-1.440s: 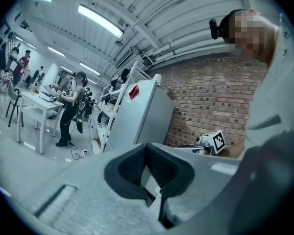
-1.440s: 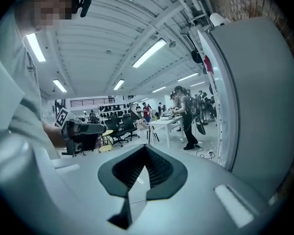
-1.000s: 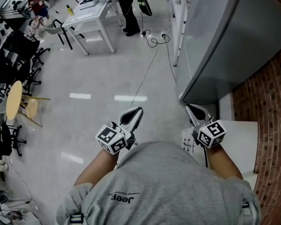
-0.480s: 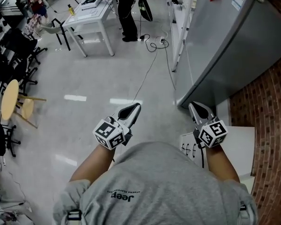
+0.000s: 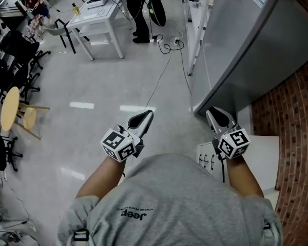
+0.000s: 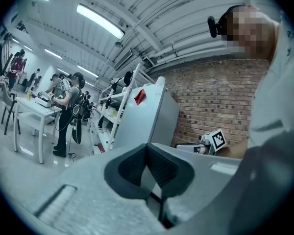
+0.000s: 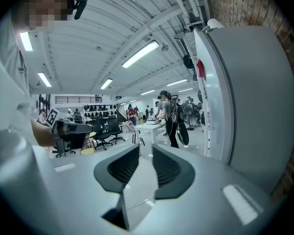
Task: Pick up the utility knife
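Observation:
No utility knife shows in any view. I hold both grippers out level in front of my chest, over the pale floor. My left gripper (image 5: pixel 148 114) is shut, its dark pads meeting at the tips with nothing between them (image 6: pixel 147 148). My right gripper (image 5: pixel 211 110) points toward the foot of the grey fridge (image 5: pixel 246 50). Its jaws are opening, and a narrow gap shows between the pads with nothing in it (image 7: pixel 146 148). Each gripper appears in the other's view, held in a hand.
A brick wall (image 5: pixel 297 111) stands at the right behind a low white surface (image 5: pixel 264 155). A cable (image 5: pixel 159 81) runs across the floor toward a white table (image 5: pixel 97 14) where a person stands. Chairs and a round stool (image 5: pixel 13 109) line the left side.
Both grippers have shifted slightly forward toward the fridge. The right jaws look a little further apart. The left jaws stay shut.

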`<state>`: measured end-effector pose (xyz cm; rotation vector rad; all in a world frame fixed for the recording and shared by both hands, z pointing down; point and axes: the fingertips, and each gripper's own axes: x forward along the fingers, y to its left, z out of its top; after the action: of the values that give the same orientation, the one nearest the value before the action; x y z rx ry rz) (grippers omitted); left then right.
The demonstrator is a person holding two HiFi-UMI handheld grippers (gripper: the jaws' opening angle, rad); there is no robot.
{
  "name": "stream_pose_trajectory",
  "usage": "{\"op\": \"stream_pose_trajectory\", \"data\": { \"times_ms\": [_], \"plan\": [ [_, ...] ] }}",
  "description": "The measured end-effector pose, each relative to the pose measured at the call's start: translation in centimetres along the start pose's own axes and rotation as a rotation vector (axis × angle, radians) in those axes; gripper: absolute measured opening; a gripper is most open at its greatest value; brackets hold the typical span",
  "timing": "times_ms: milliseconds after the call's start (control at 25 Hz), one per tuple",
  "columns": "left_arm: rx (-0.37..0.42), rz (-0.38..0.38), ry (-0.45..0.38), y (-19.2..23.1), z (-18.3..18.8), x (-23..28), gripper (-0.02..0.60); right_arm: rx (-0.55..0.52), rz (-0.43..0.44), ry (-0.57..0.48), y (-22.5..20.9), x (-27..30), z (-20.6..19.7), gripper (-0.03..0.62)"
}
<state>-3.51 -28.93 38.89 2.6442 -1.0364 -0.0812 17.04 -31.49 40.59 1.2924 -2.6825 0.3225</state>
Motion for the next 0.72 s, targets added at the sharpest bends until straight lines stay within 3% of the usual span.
{"op": "stream_pose_trajectory", "data": {
  "times_ms": [80,440,720],
  "plan": [
    [0.001,-0.002,-0.002,0.0,0.0,0.1,-0.002,-0.018,0.022,0.018,0.2,0.0,-0.2,0.175],
    [0.011,-0.033,0.04,0.4,-0.6,2.0,-0.002,-0.084,0.0,0.06,-1.7,-1.6,-0.4,0.198],
    [0.0,-0.118,0.099,-1.1,-3.2,7.1,-0.002,-0.185,-0.05,0.232,-6.6,-5.4,-4.6,0.204]
  ]
}}
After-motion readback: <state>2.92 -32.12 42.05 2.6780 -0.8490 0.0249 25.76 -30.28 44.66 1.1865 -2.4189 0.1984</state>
